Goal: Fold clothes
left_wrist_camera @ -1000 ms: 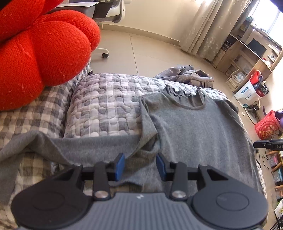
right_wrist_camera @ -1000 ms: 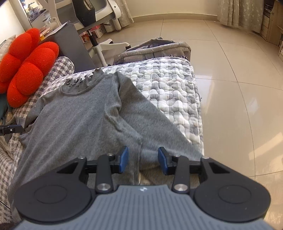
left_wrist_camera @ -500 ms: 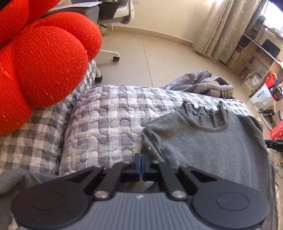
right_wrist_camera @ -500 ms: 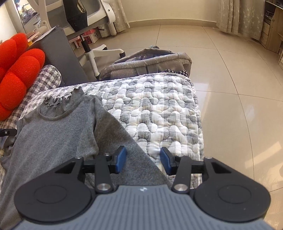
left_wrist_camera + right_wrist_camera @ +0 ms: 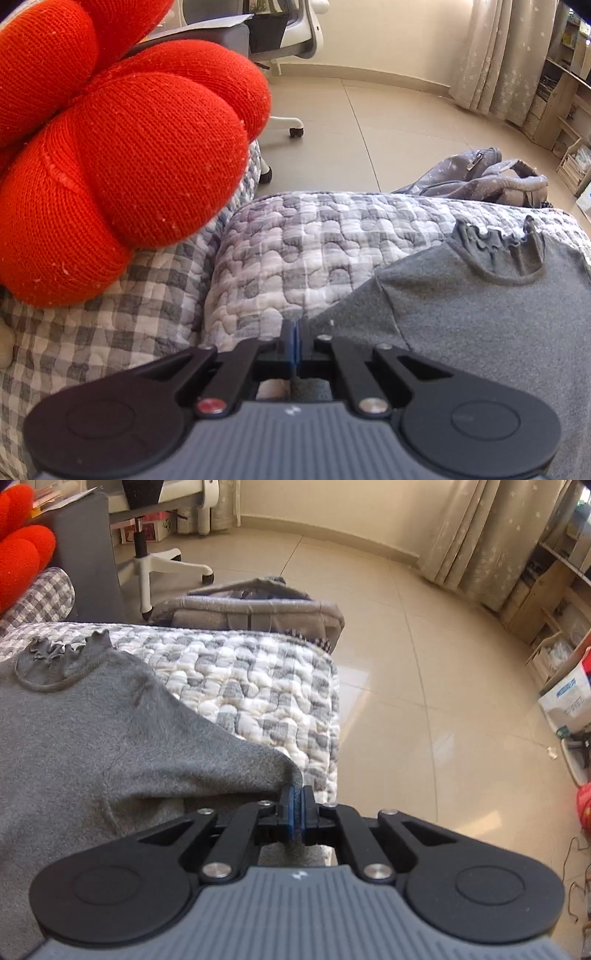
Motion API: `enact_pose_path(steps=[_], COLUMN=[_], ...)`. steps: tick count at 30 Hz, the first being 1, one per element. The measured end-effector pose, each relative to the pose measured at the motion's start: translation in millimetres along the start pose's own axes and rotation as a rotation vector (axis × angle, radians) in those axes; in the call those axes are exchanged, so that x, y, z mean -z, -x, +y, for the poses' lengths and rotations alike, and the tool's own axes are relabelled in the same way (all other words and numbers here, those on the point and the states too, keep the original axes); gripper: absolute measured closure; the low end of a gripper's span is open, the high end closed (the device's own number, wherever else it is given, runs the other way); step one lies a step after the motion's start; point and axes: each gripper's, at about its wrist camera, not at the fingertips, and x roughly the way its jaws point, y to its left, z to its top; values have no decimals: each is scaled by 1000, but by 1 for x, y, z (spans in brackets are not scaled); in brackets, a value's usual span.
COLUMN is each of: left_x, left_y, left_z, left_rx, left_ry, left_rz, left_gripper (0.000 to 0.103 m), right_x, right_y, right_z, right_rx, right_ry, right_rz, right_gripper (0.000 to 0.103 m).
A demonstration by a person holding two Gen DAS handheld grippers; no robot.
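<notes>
Where red cushion [image 5: 122,155] crowds grey top [image 5: 480,314], backpack [image 5: 255,607] beyond

A grey knit top [image 5: 480,325] with a ruffled collar [image 5: 498,247] lies face up, spread across a quilted cover [image 5: 295,251]. Its collar points toward the far end. Each side edge is pulled up into a peak, one at the left [image 5: 317,321] and one at the right [image 5: 273,764], with cloth pinched there.
</notes>
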Motion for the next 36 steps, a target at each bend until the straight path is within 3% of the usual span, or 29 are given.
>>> enact_pose_path(steps=[6,9,13,18,23,25,27,31,36], left_x=[-6,-10,-18,-25,-21,-16,-11,2,5], left_y=[2,8,11,0,-17,-16,-14,-8,8], left_z=[0,1,3,-5,-16,-18,-19,-22,-19], left_rx=[29,51,122,214,246,246,246,223,143], left_ry=[-19,-37,-18,-9,-22,-33,-43,-38,1], left_rz=[8,-25,-47,-30,16,-5,-25,-108,-241], left_gripper=[101,99,89,82,84,85,99,103,103], right_x=[-4,-9,-20,-30,-32,-29,-25,-17,-10], right_y=[6,14,17,6,-14,-16,-13,-3,14], right_z=[-12,-15,-16,-3,13,17,21,31,49], right_rx=[-61,-89,-148,-225,-235,-238,-232,-204,-42], right_ry=[-77,-99,-141,-133,-91,-73,-42,22,112], right_rz=[-21,-64,-114,-114,-81,-88,-97,-128,-257], right_gripper=[96,86,64,64,64,62,64,99,100])
